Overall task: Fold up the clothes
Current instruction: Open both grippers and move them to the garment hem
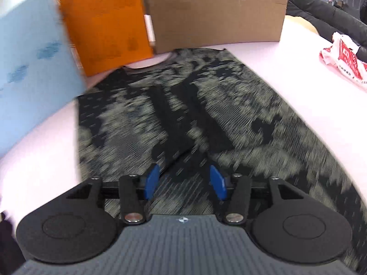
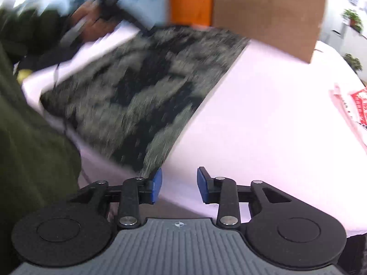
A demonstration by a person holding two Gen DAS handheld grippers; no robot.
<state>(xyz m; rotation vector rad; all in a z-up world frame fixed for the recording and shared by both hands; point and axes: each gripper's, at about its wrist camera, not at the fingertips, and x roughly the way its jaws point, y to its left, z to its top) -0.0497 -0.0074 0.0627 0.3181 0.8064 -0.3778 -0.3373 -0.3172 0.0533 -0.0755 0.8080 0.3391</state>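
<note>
A black-and-beige patterned garment (image 1: 183, 114) lies spread flat on the pale pink table (image 1: 309, 105), with dark bands folded across its middle. My left gripper (image 1: 184, 181) hovers over its near part, blue pads apart, nothing pinched between them. In the right wrist view the same garment (image 2: 137, 91) is blurred and runs diagonally to the left. My right gripper (image 2: 180, 183) stands open over the bare table (image 2: 263, 114), its left pad (image 2: 157, 183) just beside the garment's near corner.
A cardboard box (image 1: 215, 11), an orange box (image 1: 103, 23) and a light blue panel (image 1: 34, 57) stand behind the garment. A red-and-white plastic bag (image 1: 344, 61) lies at the right. A hand (image 2: 91, 23) and a dark green sleeve (image 2: 27, 137) fill the left.
</note>
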